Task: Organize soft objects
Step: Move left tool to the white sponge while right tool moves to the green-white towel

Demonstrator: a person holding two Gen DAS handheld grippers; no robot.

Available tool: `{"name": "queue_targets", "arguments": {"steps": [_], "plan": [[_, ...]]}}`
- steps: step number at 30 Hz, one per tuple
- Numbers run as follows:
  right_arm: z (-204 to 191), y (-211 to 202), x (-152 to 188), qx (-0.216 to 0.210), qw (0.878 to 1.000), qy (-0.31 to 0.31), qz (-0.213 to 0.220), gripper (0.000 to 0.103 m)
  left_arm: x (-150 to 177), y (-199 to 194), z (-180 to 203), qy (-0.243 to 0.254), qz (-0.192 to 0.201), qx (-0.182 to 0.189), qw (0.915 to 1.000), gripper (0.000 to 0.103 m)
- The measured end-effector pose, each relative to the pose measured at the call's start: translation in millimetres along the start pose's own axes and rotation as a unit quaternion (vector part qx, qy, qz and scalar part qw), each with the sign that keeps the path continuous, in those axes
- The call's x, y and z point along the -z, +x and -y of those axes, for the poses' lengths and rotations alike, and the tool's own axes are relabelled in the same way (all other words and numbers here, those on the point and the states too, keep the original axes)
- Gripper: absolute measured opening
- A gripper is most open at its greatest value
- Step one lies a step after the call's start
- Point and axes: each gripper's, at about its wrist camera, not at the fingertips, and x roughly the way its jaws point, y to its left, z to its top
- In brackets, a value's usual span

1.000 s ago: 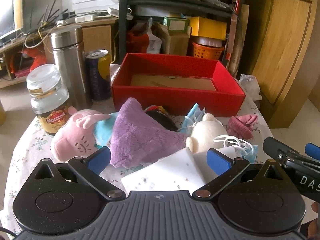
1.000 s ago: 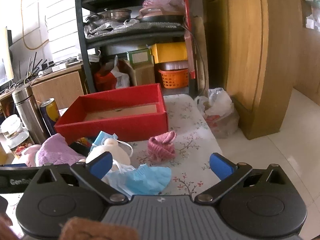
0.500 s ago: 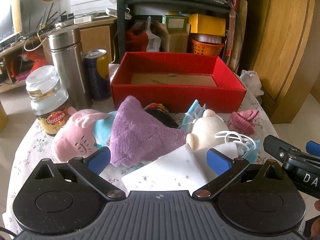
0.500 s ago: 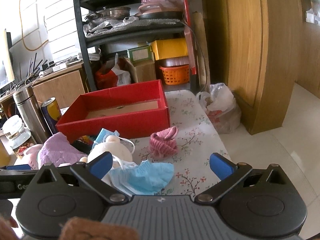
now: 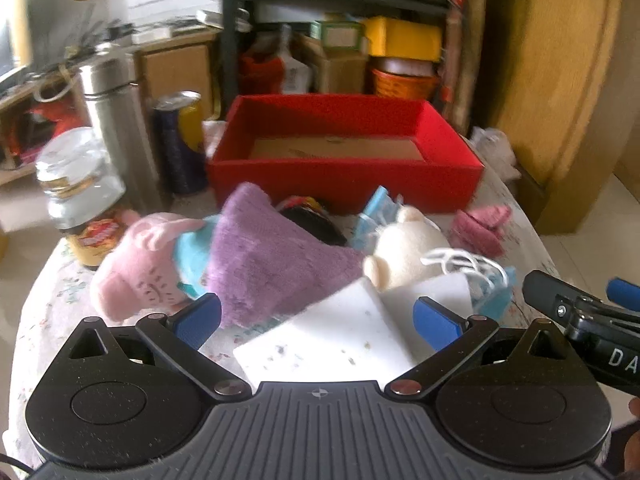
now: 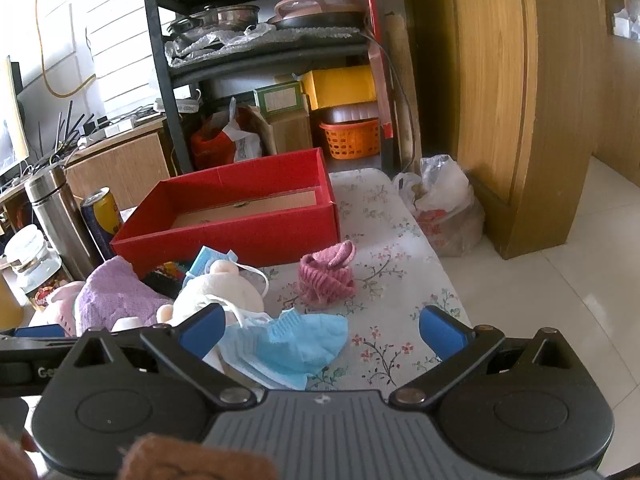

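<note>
A red box (image 5: 344, 152) (image 6: 240, 220), open and empty, stands at the back of the floral table. In front of it lie a purple plush cloth (image 5: 264, 260) (image 6: 112, 296), a pink pig toy (image 5: 136, 268), a cream bear toy (image 5: 404, 248) (image 6: 220, 292), blue face masks (image 6: 288, 344), a pink knitted item (image 5: 480, 228) (image 6: 328, 272) and white sponges (image 5: 344, 340). My left gripper (image 5: 318, 320) is open just above the sponges. My right gripper (image 6: 322, 332) is open above the blue masks.
A steel flask (image 5: 112, 128) (image 6: 56, 212), a blue and yellow can (image 5: 180, 140) (image 6: 100, 216) and a coffee jar (image 5: 80, 200) stand at the left. Shelves (image 6: 260, 52) and a wooden cabinet (image 6: 520, 80) stand behind. A plastic bag (image 6: 444, 200) lies on the floor.
Both grippers have moved slightly forward toward the pile and stay open. The objects on the table have not moved.
</note>
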Motion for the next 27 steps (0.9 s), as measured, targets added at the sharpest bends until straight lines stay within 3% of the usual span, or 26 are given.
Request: {"name": "queue_targets", "arguments": {"steps": [4,14,18,27], "plan": [[5.6,-5.0,11.8,-0.023,0.999,-0.027,-0.03,0.079,2.8,3.8,-0.2,0.036,0.003,-0.014,0.9992,0.098],[-19.0,-1.6,41.1,-0.098,0.984,-0.117,-0.092,0.079,0.4,8.5,2.0,0.049,-0.001,-0.014,0.9987,0.097],[-31.0,3.9,46.7,-0.108,0.98,-0.135,-0.099,0.079,1.0,9.6,4.5,0.056,-0.004,-0.013,0.9983,0.098],[-26.9,4.6,40.5,-0.095,0.984,-0.118,-0.096,0.079,-0.3,9.5,0.6,0.046,-0.006,-0.012,0.9989,0.098]]}}
